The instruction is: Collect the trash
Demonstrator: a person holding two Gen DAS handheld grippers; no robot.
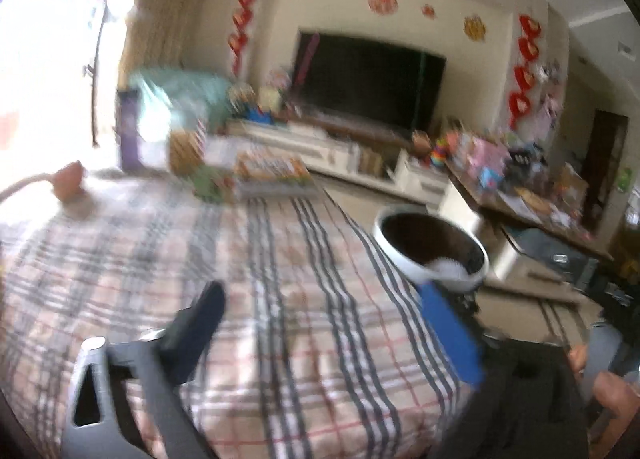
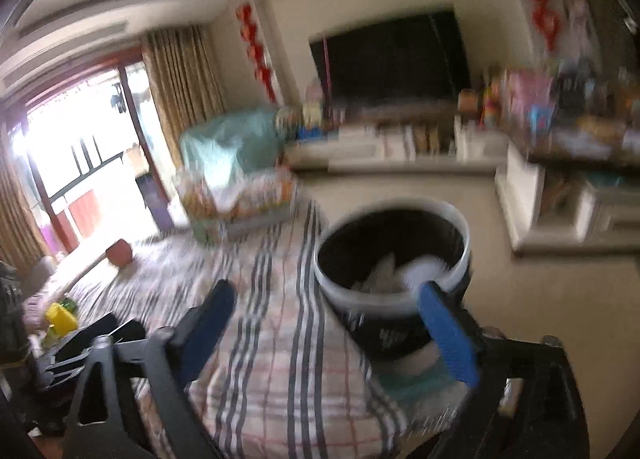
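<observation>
Trash bin [image 2: 390,279] upright, mouth up, crumpled paper [image 2: 420,271] inside

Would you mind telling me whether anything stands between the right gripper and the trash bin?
Nothing visible does. The right gripper is open and empty, and the bin stands just ahead of its right finger, beside the plaid cover, with white trash inside. The frames are blurred, so small things could be missed.

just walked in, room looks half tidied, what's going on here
A person holds a gripper in each hand above a plaid bedspread. The left gripper and right gripper are both open and empty. Beside the bed stands a trash bin with crumpled white paper inside. The pictures are blurred.
</observation>
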